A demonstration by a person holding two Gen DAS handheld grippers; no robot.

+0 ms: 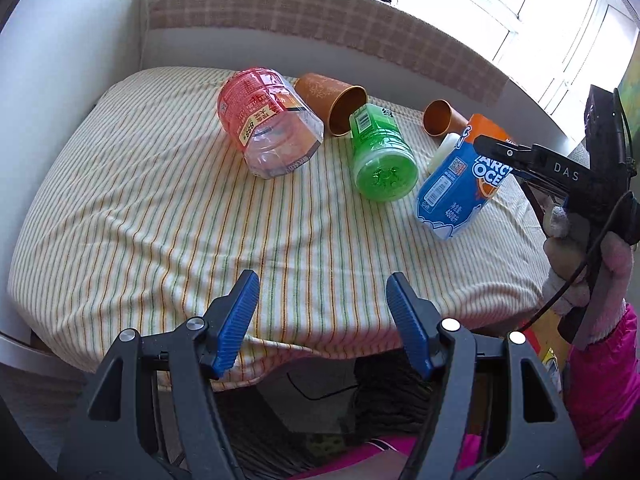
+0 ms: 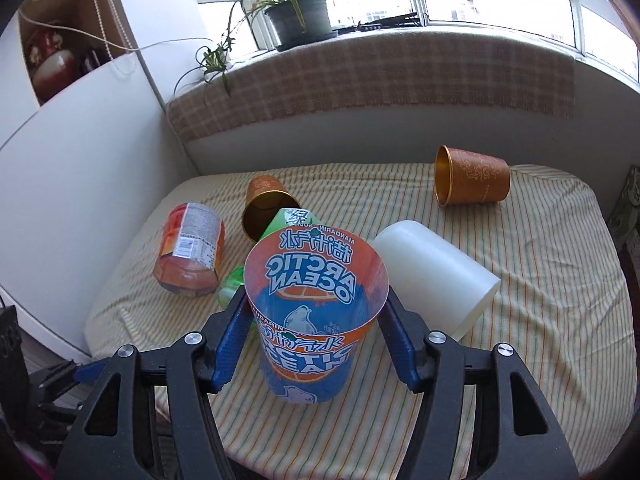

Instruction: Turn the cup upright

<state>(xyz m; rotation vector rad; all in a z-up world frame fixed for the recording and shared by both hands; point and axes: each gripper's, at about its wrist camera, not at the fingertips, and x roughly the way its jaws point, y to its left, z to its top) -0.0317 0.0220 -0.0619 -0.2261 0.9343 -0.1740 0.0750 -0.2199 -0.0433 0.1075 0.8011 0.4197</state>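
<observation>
Arctic Ocean cup (image 2: 316, 312), cut from a blue and orange drink bottle, sits between the blue pads of our right gripper (image 2: 316, 332), which is closed on its sides about halfway up; its open mouth faces up and toward the camera, and we read the mirrored lettering through the far wall. In the left wrist view the same cup (image 1: 460, 184) appears near the right edge of the striped cloth (image 1: 160, 216), tilted, with its base low near the cloth and its orange band uppermost; we cannot tell whether the base touches the cloth. Our right gripper (image 1: 496, 152) reaches it from the right, held by a gloved hand (image 1: 580, 272) with a pink sleeve. Our left gripper (image 1: 322, 320) hangs over the near edge of the cloth with its jaws wide apart and nothing between them. Around the cup lie other vessels on their sides: a white cup (image 2: 436, 276) just beside it to the right, a green cup (image 1: 380, 156) and a red-labelled clear cup (image 1: 268, 120) to the left, and a brown paper cup (image 1: 332, 100) behind the green one. A second brown paper cup (image 2: 472, 176) lies well apart near the far right of the cloth, mouth to the left.
</observation>
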